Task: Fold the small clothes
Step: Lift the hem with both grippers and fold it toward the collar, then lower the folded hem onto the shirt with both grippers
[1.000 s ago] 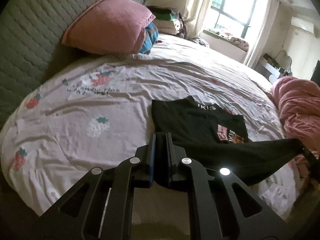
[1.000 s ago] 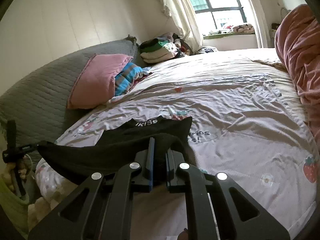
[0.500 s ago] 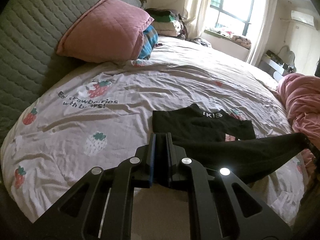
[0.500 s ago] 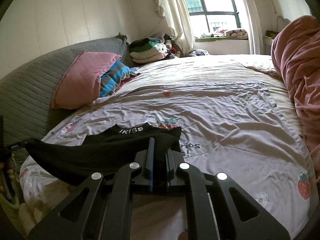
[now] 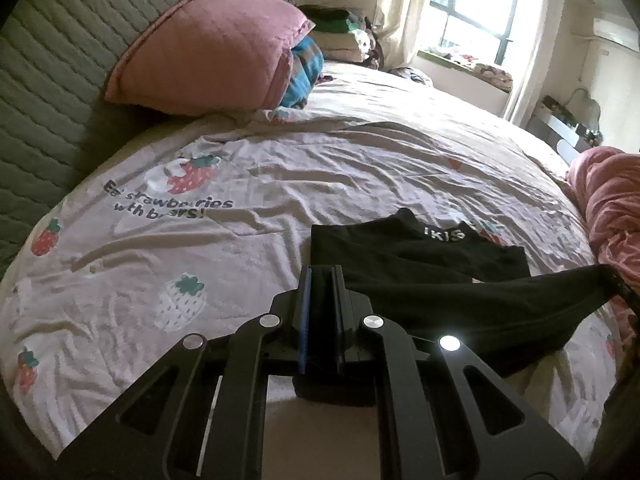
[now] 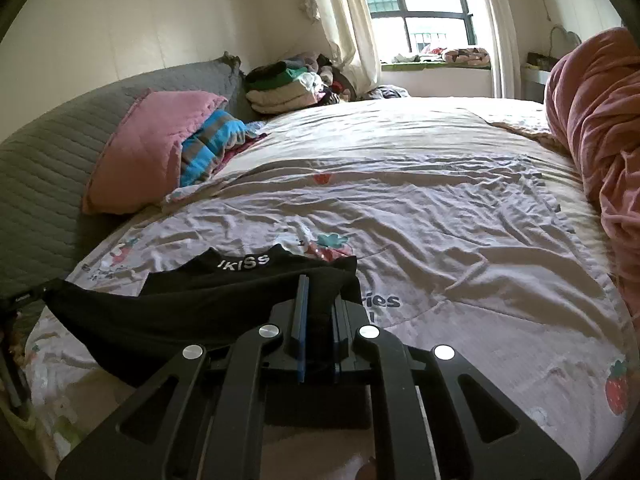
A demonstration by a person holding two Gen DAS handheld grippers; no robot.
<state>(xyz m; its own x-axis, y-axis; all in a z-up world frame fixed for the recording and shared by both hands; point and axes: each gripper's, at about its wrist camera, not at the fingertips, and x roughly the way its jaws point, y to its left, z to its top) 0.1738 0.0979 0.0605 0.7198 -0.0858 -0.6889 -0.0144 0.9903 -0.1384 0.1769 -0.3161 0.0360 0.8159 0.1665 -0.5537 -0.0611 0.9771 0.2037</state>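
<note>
A small black garment [image 5: 416,256] with white "IKISS" lettering lies on the strawberry-print bed sheet [image 5: 280,184]. Its near hem is lifted and stretched taut between my two grippers. My left gripper [image 5: 322,280] is shut on the hem's left corner. My right gripper [image 6: 318,292] is shut on the hem's right corner; the garment [image 6: 224,284] spreads to its left. The lifted hem hangs over the flat part and hides its front print. The right gripper's tip shows at the left wrist view's right edge [image 5: 618,286].
A pink pillow [image 5: 208,44] and a blue striped cloth [image 5: 306,68] lean on the grey quilted headboard [image 5: 48,64]. A pink duvet [image 6: 592,120] is heaped on the right. Folded clothes [image 6: 288,88] are stacked near the window. The bed edge is just below the grippers.
Both grippers have carried the lifted hem forward over the garment, toward its collar; the colourful front print is now covered. Both stay shut on the hem.
</note>
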